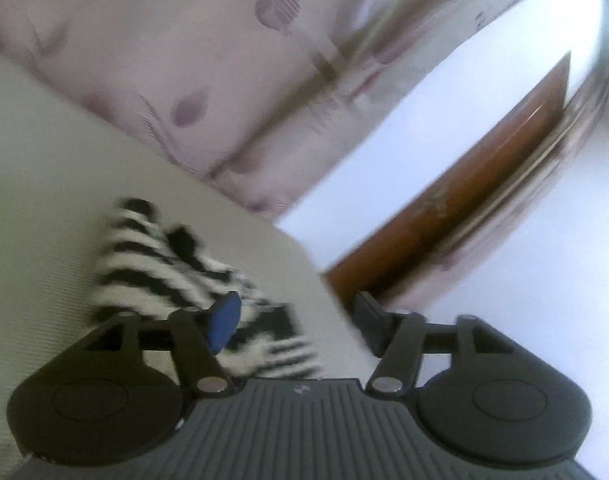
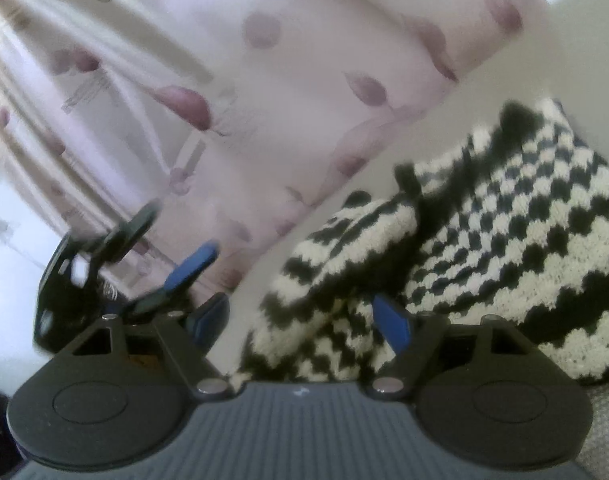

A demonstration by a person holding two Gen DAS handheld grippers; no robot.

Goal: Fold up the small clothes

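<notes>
A black-and-white checkered knit garment (image 1: pixel 160 264) lies bunched on a pale surface (image 1: pixel 44 168), with one folded flap on top (image 2: pixel 344 248). My left gripper (image 1: pixel 296 322) is open. Its left blue pad (image 1: pixel 224 320) stands over the garment's near edge, and its right finger is past the surface's rounded corner. My right gripper (image 2: pixel 300 320) is open wide, low at the garment's near edge (image 2: pixel 504 232). The fabric lies between its fingers, and the left pad (image 2: pixel 208 316) stands clear of it. The left gripper (image 2: pixel 164 248) shows blurred at the left of the right wrist view.
A pink cloth with purple leaf prints (image 1: pixel 184 60) hangs behind the surface (image 2: pixel 264 80). The surface ends at a rounded corner (image 1: pixel 304 256). Beyond it are a brown wooden edge (image 1: pixel 464 200) and bright white floor or wall (image 1: pixel 524 300).
</notes>
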